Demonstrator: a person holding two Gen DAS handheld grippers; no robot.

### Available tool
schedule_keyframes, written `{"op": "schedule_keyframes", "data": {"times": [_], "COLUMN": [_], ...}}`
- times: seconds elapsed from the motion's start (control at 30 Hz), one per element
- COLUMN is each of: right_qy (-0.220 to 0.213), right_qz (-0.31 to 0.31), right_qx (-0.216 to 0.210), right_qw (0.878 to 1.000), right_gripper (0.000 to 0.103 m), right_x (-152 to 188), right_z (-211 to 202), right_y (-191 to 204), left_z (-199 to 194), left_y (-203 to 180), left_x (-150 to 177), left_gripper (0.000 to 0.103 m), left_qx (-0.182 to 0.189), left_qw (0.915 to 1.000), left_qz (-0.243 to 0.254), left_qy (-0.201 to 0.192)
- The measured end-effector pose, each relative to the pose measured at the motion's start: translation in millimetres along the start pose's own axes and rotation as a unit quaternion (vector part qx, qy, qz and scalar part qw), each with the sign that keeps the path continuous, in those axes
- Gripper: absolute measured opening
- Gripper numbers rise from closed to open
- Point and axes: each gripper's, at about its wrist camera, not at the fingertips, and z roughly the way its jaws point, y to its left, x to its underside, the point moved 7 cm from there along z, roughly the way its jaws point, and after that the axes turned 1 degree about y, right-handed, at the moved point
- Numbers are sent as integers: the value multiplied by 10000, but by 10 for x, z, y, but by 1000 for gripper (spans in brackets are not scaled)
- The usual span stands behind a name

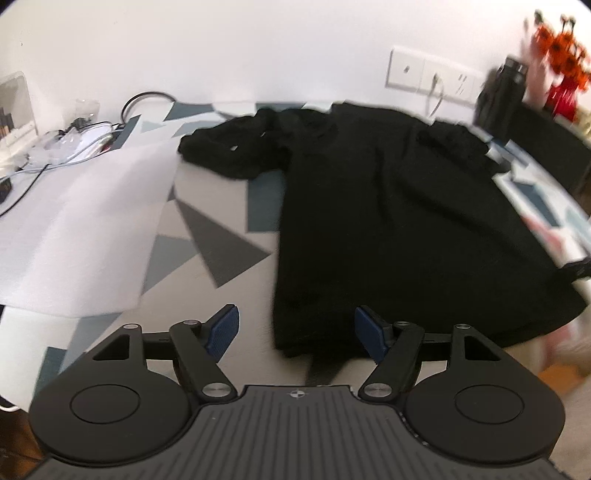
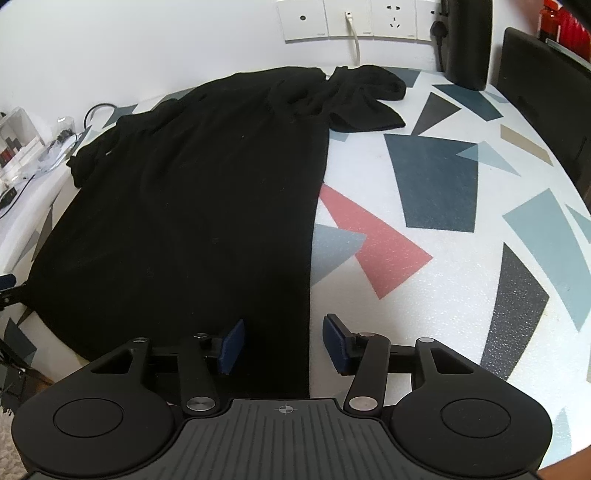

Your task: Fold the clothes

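Note:
A black T-shirt (image 1: 399,206) lies spread flat on the patterned table, collar toward the wall, both sleeves bunched. My left gripper (image 1: 295,334) is open just above the shirt's near left hem corner, with nothing between its blue pads (image 1: 221,330). In the right wrist view the same black T-shirt (image 2: 192,206) fills the left half. My right gripper (image 2: 282,345) is open over the shirt's near right hem edge; the edge runs between its fingers. The other gripper's tip (image 2: 7,282) shows at the far left, by the opposite hem corner.
The table cover (image 2: 436,184) has grey, blue and pink shapes. A white sheet (image 1: 85,221) lies at left, with cables and a clear box (image 1: 16,107) behind. Wall sockets (image 2: 351,18), a dark cylinder (image 2: 467,44) and a black box (image 2: 546,88) stand at the back right.

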Motion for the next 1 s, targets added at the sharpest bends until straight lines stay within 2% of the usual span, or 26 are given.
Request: {"op": "schedule_keyframes", "data": {"times": [0.1, 0.13, 0.2, 0.27, 0.3, 0.33, 0.67, 0.8, 0.97, 1.0], "right_qy": [54, 62, 59, 49, 30, 17, -7, -11, -44, -41], "right_qz": [31, -8, -203, -526, -682, -790, -181, -27, -60, -50], "right_qx": [-74, -104, -43, 98, 199, 311, 828, 808, 838, 824], "right_qw": [10000, 9999, 9998, 9986, 9975, 9964, 9964, 9967, 9965, 9966], "right_gripper": [52, 56, 58, 45, 24, 7, 5, 5, 6, 6], "right_x": [20, 29, 40, 34, 27, 16, 48, 122, 127, 124], "right_z": [-15, -13, 4, 20, 23, 24, -176, -209, -184, -182], "right_y": [20, 42, 98, 165, 185, 182, -369, -429, -394, -398], "left_z": [17, 23, 41, 69, 72, 77, 45, 37, 13, 14], "left_y": [12, 18, 29, 5, -19, -50, -500, -534, -547, -552], "left_x": [49, 62, 79, 64, 40, 16, -15, 51, 119, 120], "left_gripper": [72, 73, 72, 56, 33, 16, 16, 37, 42, 46], "left_qx": [-64, -57, 25, 317, 401, 459, 1085, 1050, 801, 746], "left_qw": [9998, 9998, 9999, 9993, 9989, 9986, 9936, 9934, 9921, 9915], "left_qz": [162, 155, 53, -137, -196, -212, 265, 371, 933, 1045], "left_qy": [47, 57, 88, 147, 136, 148, 195, 263, 229, 211]}}
